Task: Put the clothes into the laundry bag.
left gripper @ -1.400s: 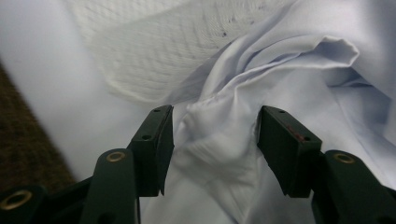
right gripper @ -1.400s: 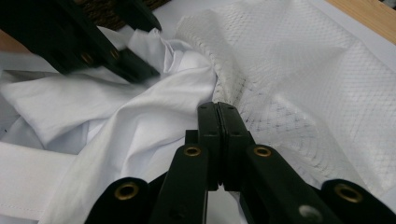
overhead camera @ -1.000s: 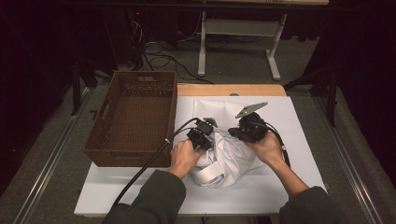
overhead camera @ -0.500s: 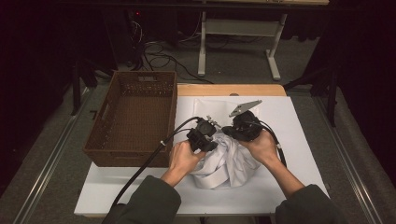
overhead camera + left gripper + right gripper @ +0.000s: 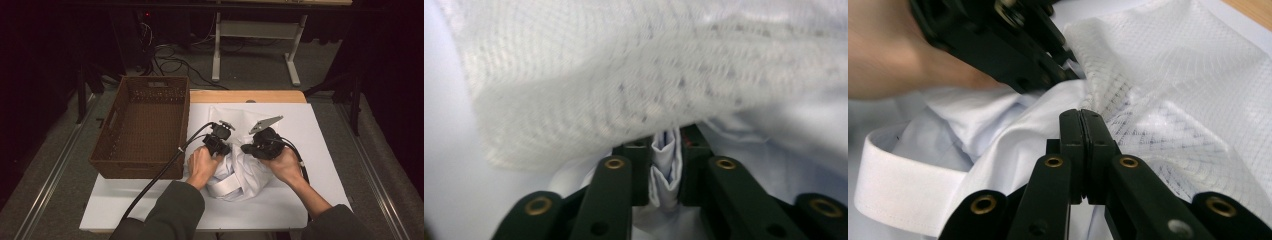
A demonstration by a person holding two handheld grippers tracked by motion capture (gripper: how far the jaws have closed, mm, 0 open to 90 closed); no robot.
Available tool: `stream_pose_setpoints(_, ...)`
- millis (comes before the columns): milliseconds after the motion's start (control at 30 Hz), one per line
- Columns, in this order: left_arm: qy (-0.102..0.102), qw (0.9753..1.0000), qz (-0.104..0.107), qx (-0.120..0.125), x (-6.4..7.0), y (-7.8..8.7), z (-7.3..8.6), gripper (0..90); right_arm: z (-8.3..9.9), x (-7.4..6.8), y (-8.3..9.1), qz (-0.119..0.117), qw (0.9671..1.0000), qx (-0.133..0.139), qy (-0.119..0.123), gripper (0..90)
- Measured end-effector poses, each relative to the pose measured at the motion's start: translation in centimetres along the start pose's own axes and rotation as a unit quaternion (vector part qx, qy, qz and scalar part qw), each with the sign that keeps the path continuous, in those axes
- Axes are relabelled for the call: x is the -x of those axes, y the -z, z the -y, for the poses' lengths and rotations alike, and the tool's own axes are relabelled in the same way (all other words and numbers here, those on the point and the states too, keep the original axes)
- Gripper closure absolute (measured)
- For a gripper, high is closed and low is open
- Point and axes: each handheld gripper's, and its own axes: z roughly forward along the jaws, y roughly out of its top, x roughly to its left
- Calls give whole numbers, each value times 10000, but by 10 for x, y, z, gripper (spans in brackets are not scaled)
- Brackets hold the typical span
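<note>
Now both grippers are bunching the white shirt [image 5: 235, 172] on the counter [image 5: 320, 145] beside the wicker basket [image 5: 145, 125] — left gripper [image 5: 666, 167] pinching a fold, right gripper [image 5: 1081, 150] clamped on cloth — gathered, I'd judge, but not yet lifted across.

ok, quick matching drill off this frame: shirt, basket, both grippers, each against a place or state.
Things:
1. white shirt
2. wicker basket
3. left gripper
4. right gripper

States:
A. jaws pressed together, at the shirt's edge
B. bunched on the white sheet between the hands
C. clamped on a fold of fabric
D. brown, left of the shirt

Pairs: 1-B, 2-D, 3-C, 4-A
</note>
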Motion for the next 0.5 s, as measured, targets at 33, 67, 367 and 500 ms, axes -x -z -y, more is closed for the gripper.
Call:
stream_pose_setpoints(33, -35, 10000, -50, -34, 0, 2, 1, 730, 1, 0, 0, 24, 10000, -3, 3, 900)
stream_pose_setpoints(67, -64, 9999, -79, -63, 0, 6, 2, 700, 2, 0, 0, 37, 10000, -18, -13, 900)
stream_pose_setpoints(367, -221, 9987, -296, -340, 6, 27, 17, 439, 3, 3, 1, 168, 9998, -3, 45, 900)
stream_pose_setpoints(500, 2, 9977, -267, -617, -3, 12, 19, 414, 6, 8, 4, 203, 9998, -8, -53, 900)
